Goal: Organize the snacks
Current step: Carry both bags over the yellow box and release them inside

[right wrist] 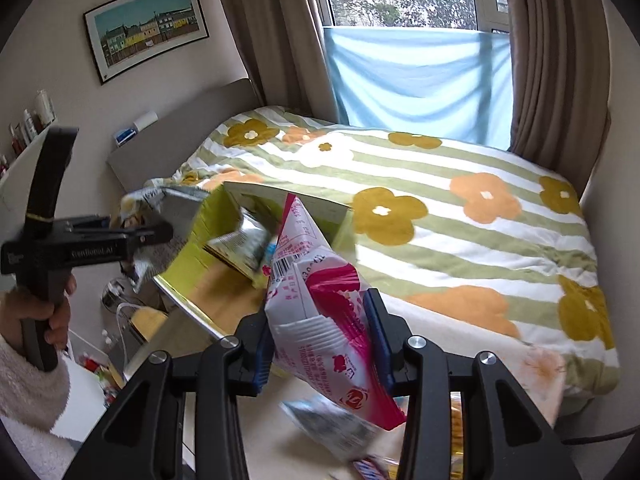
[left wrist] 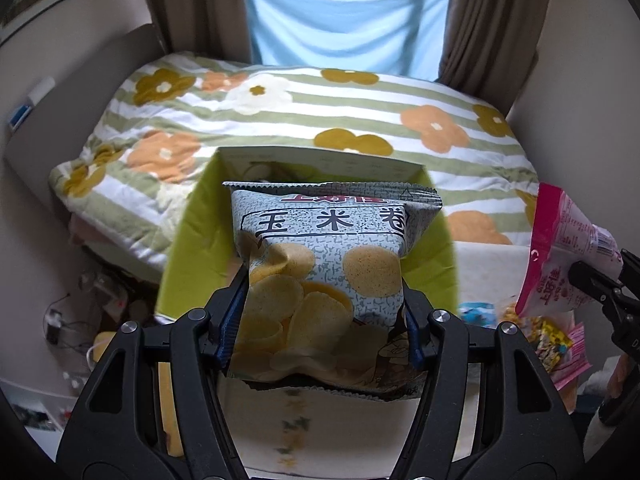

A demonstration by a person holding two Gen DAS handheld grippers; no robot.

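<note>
Behind everything lies a bed with a green-striped quilt [left wrist: 304, 120] printed with orange and mustard flowers, brown curtains [right wrist: 288, 40] and a pale blue cloth [left wrist: 348, 16] hung across the window. Only the right wrist view shows trees through the glass, a framed picture of coloured houses [right wrist: 146, 26] at upper left, and the person's hand [right wrist: 44, 312] in a fluffy white sleeve gripping the other tool's handle at the left edge. Only the left wrist view shows loose snack packets [left wrist: 556, 344] lying at lower right.

At frame centre, the left gripper [left wrist: 320, 320] has its blue pads pressed on both sides of a grey-speckled chip bag [left wrist: 324, 264], held upright over the open green box [left wrist: 192, 248]. The right gripper [right wrist: 320, 344] pinches a pink-and-white snack packet [right wrist: 324, 320] more narrowly, tilted, just right of the box, which already holds another packet [right wrist: 240, 244]. In the left view, that pink packet shows at the right edge.
</note>
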